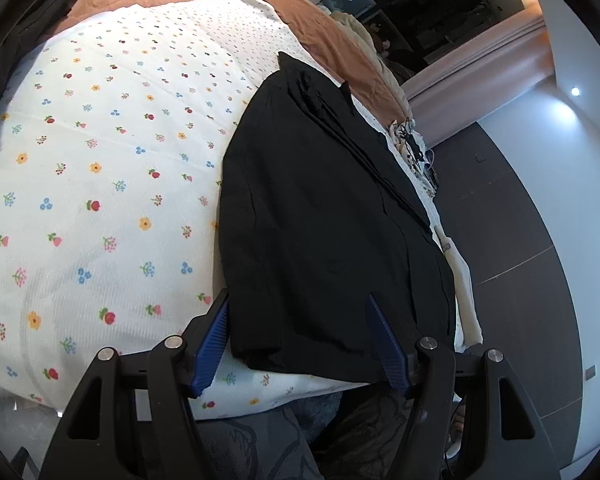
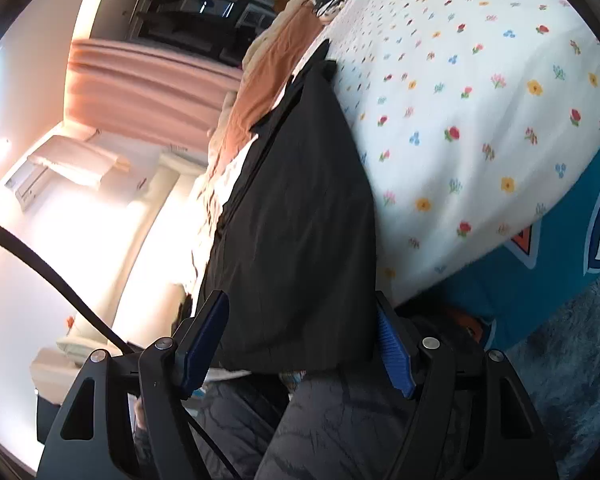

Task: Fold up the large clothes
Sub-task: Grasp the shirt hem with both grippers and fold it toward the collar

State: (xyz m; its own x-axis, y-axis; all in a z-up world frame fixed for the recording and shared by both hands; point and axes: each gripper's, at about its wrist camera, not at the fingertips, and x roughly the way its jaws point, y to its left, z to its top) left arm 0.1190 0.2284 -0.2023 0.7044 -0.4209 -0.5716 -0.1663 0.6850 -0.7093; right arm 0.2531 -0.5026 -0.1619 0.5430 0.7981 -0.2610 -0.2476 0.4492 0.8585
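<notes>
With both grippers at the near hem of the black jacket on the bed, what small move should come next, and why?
Probably close both sets of jaws on the hem. The black jacket lies folded lengthwise on the floral bedspread, and its near edge sits between the open left gripper and the open right gripper, neither pinching it yet.

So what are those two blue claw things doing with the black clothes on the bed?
A person is folding a black jacket on the white flowered bedspread. Each hand carries a hand-held gripper with blue fingers. The left hand-held gripper and the right hand-held gripper both straddle the jacket's near edge, jaws partly open around the cloth. Whether the pads pinch it yet is unclear. The jacket lies flat, already folded into a long narrow shape.
</notes>
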